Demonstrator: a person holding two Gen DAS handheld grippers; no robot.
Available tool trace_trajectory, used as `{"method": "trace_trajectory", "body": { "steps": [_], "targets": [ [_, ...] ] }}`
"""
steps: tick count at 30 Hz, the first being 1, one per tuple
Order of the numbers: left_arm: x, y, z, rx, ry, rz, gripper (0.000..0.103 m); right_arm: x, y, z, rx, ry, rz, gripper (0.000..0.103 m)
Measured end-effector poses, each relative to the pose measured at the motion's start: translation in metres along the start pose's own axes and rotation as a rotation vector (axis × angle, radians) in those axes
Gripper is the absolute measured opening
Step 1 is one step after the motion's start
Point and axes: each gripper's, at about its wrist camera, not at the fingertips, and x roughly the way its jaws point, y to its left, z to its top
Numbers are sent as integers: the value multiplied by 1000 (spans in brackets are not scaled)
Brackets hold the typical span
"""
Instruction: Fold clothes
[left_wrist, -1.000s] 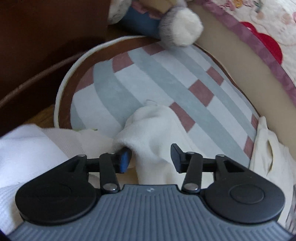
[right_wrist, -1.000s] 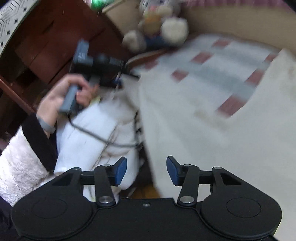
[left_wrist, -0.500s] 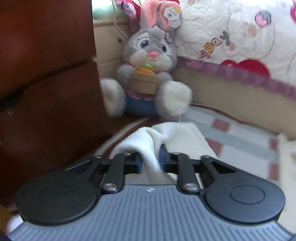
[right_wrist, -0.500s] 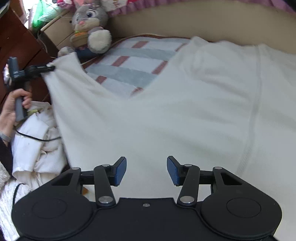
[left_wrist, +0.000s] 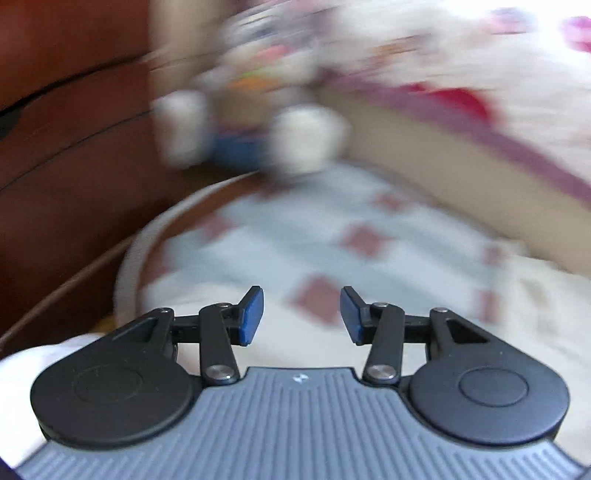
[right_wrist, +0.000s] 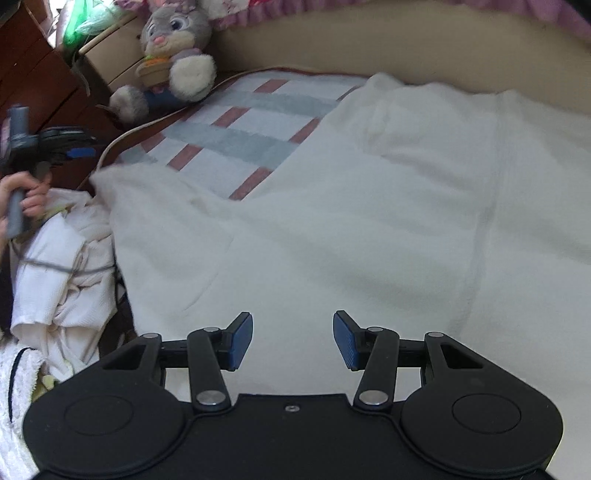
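The white garment (right_wrist: 369, 229) is lying spread across the checked mat (right_wrist: 243, 133), its left corner reaching toward the pile of white clothes (right_wrist: 59, 280). The right hand-held gripper (right_wrist: 293, 339) is hovering over it with jaws wide and empty. The left hand-held gripper (left_wrist: 301, 315) — gripped by a hand (right_wrist: 26, 192) at the mat's edge — is also gaping wide, holding nothing. A plush rabbit (right_wrist: 173, 55) is sitting beyond the mat.

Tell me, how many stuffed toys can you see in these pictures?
1: a grey plush rabbit sits at the far left corner of the checked mat, beside the wooden furniture. Others may be hidden outside the view.
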Motion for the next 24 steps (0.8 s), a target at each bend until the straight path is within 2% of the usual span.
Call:
{"method": "trace_trajectory", "body": {
  "steps": [2, 5, 7, 12, 15, 18, 21, 24],
  "targets": [
    [-16, -35, -10, 75, -1, -101, 45, -21, -10, 0, 32, -47, -42, 54],
    [-34, -87, -31, 142, 69, -279, 45, -57, -34, -14, 113, -103, -39, 54],
    [-46, -112, -46, 183, 122, -398, 45, -84, -49, -27, 133, -107, -59, 54],
    [-62, -159, -94, 311, 311, -652, 45, -129, -63, -69, 115, -35, -67, 54],
    [-64, -177, -118, 387, 399, -703, 44, -156, -72, -94, 105, 8, -71, 54],
    [-68, -193, -138, 495, 451, -725, 44, -153, -65, -115, 108, 53, -64, 54],
    [-73, -205, -148, 517, 486, -776, 45, -144, -59, -129, 115, 87, -80, 54],
    [-76, -220, -152, 546, 502, -814, 46, -133, -64, -140, 192, 136, -50, 54]
  ]
}}
